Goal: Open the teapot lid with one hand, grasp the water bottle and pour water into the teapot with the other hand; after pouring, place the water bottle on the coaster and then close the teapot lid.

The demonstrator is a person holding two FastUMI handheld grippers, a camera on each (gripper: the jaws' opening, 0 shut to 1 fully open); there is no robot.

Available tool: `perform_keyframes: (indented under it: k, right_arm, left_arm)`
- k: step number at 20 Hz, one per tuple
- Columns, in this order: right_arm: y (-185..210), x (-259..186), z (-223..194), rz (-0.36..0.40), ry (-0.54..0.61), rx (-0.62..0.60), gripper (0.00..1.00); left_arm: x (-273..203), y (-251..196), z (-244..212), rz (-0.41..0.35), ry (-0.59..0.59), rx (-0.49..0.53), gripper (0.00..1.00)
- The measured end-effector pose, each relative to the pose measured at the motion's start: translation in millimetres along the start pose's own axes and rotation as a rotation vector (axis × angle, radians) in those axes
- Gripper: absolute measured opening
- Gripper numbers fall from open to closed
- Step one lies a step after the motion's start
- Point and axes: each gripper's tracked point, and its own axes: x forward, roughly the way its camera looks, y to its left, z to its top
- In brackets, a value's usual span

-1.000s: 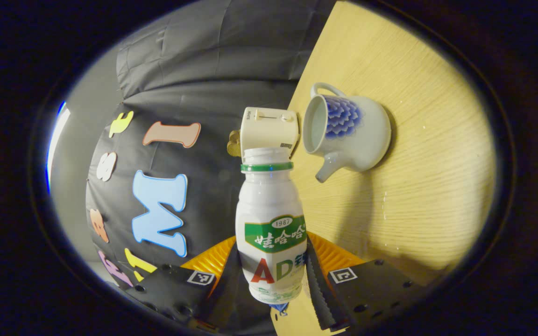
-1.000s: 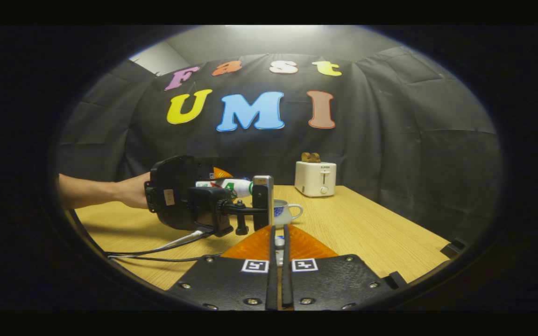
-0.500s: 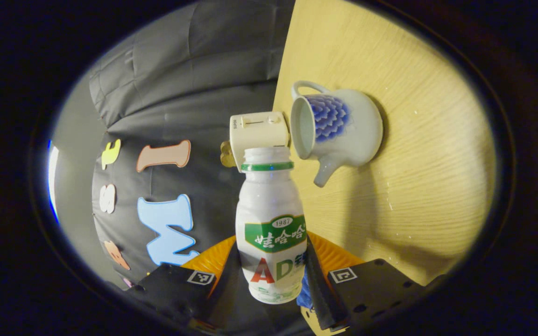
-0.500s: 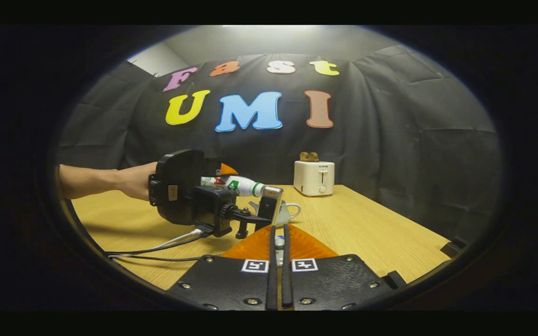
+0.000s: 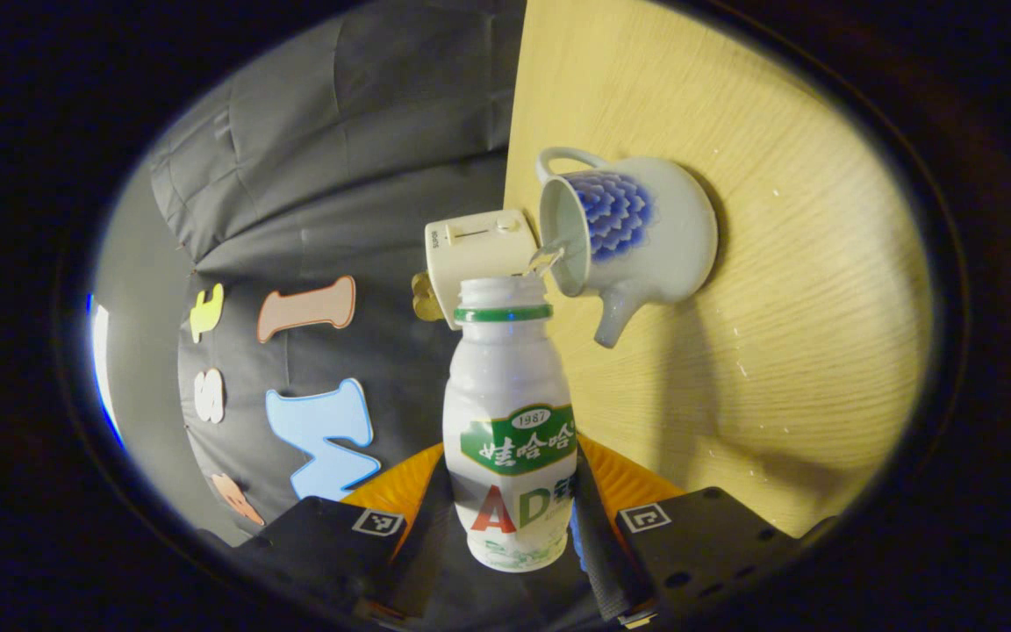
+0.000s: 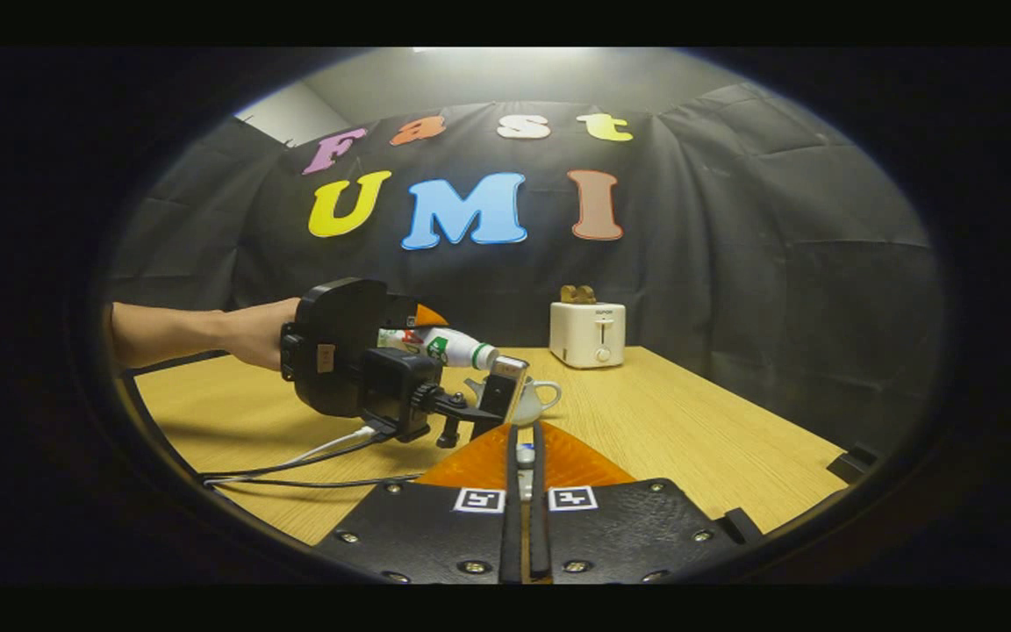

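The white water bottle (image 5: 510, 412), green-ringed and uncapped, is clamped in my left gripper (image 5: 510, 465) and tipped on its side. A thin stream of water (image 5: 546, 258) runs from its mouth into the open top of the white teapot with a blue pattern (image 5: 637, 233), which stands on the wooden table (image 5: 804, 290). In the right gripper view, a hand (image 6: 251, 338) holds that gripper with the bottle (image 6: 448, 348) slanted down over the teapot (image 6: 539, 399). My right gripper (image 6: 525, 428) is held nearer, shut on a small white-and-blue piece, the teapot lid (image 6: 525, 455).
A white toaster (image 6: 587, 333) with toast in it stands at the table's back edge, behind the teapot. Cables (image 6: 295, 463) trail across the table (image 6: 690, 430) from the left gripper. Water drops (image 5: 738, 351) speckle the wood near the teapot.
The bottle has tipped further and its mouth has come to the teapot's opening; water now streams in. My right gripper has stayed where it was, with the lid.
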Motion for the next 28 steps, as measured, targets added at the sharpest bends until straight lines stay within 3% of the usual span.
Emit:
perform_keyframes:
  k: [4,7,8,9,11,12,15,16,18,28]
  right_arm:
    - [-0.6,-0.6,0.3,-0.002,-0.002,0.003,0.04]
    - [-0.7,-1.1,1.4,0.001,-0.003,0.005,0.04]
    - [-0.6,-1.6,1.4,0.0,-0.005,0.004,0.0]
    - [-0.1,-1.1,2.1,0.001,-0.006,0.004,0.04]
    - [0.5,-1.5,3.0,0.003,-0.007,0.001,0.0]
    - [0.9,-1.5,2.3,0.004,-0.007,-0.001,0.04]
    - [1.5,-1.6,2.5,0.003,-0.005,-0.02,0.04]
    - [2.2,-2.1,3.0,0.005,-0.007,-0.024,0.04]
    - [3.4,-3.7,4.1,0.01,-0.011,-0.023,0.04]
    - [0.3,-6.1,3.3,0.001,-0.014,-0.028,0.04]
  left_arm:
    - [-1.0,0.3,1.2,0.007,-0.002,0.013,0.79]
    - [-0.8,2.7,0.1,0.016,0.004,0.031,0.7]
    - [-0.8,1.7,0.5,0.014,0.005,0.034,0.74]
    - [-1.1,2.2,0.6,0.015,0.004,0.033,0.74]
    - [-1.3,3.2,1.0,0.018,0.003,0.039,0.7]
    - [-1.2,3.0,0.9,0.019,0.004,0.046,0.74]
    - [-2.1,3.3,2.9,0.025,0.003,0.067,0.74]
    - [-1.9,4.2,2.0,0.029,0.004,0.073,0.7]
    - [-1.8,4.0,1.6,0.025,0.005,0.079,0.79]
    - [-0.2,5.7,-4.8,0.011,0.022,0.144,0.79]
